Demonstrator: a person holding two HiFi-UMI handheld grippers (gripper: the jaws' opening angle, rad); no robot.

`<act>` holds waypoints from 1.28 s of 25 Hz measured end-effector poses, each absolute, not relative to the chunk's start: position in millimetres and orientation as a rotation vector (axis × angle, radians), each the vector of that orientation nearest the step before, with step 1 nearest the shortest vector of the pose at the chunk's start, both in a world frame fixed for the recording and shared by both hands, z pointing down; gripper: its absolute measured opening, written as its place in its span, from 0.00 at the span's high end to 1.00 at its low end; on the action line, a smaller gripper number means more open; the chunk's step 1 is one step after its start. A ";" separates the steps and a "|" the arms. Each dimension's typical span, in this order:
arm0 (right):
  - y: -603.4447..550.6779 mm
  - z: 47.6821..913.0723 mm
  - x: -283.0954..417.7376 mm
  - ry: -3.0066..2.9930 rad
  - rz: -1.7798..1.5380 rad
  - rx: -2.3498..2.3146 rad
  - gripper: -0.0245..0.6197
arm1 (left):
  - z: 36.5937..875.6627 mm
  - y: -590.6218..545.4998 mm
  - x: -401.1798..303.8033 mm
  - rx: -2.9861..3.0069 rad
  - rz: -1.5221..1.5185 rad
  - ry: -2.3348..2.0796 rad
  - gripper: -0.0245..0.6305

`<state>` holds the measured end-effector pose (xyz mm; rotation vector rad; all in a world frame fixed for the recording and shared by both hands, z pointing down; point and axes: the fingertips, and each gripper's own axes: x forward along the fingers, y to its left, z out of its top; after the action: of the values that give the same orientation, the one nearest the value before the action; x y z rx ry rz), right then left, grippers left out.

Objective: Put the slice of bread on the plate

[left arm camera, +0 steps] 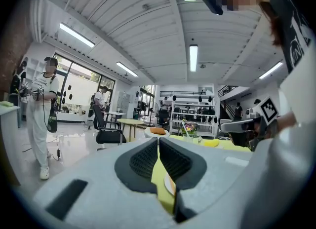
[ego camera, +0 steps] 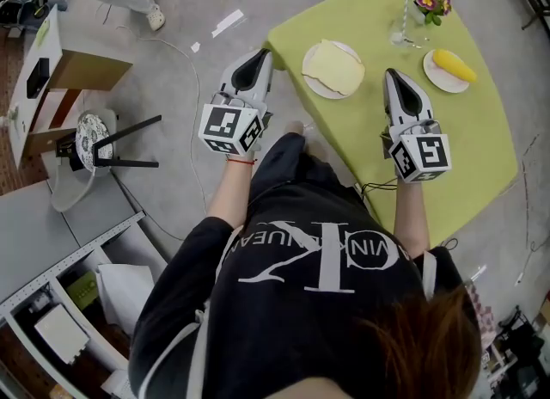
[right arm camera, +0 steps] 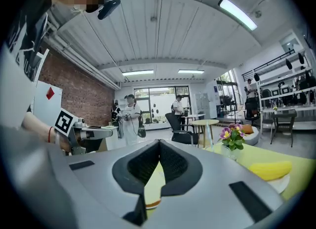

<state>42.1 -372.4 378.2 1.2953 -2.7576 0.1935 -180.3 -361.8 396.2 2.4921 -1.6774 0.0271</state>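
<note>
A pale slice of bread (ego camera: 335, 66) lies on a white plate (ego camera: 311, 82) near the left corner of the yellow-green table (ego camera: 464, 156). My left gripper (ego camera: 262, 54) hovers just left of that plate, over the table's edge, jaws shut with nothing between them. To the right of the plate my right gripper (ego camera: 393, 74) hangs above the table, shut as well and holding nothing. In the left gripper view the left gripper (left arm camera: 158, 140) points level, tips meeting; in the right gripper view the right gripper (right arm camera: 159, 143) shows the same.
A second white plate with a yellow banana (ego camera: 453, 65) sits at the table's far right. A glass with flowers (ego camera: 427, 0) stands behind it. A black chair (ego camera: 112, 144) and shelving (ego camera: 60, 303) are on the floor to the left. People stand in the background.
</note>
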 end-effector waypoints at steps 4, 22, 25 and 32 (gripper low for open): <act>-375.3 376.2 37.9 -2.750 0.128 1.312 0.96 | 390.7 -363.7 -183.6 2.492 0.000 -1.670 0.93; -370.1 372.2 40.1 -2.758 0.084 1.345 0.96 | 375.6 -355.6 -192.7 2.519 -0.017 -1.751 0.93; -369.4 372.6 41.7 -2.763 0.085 1.346 0.96 | 374.9 -355.1 -190.5 2.522 -0.024 -1.757 0.93; -367.2 370.0 39.9 -2.771 0.086 1.340 0.96 | 371.5 -351.7 -190.6 2.523 -0.031 -1.766 0.93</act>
<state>39.9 -367.2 370.0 1.3397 -2.7707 0.0858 -190.6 -351.7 371.5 2.5234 -1.7661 -0.0309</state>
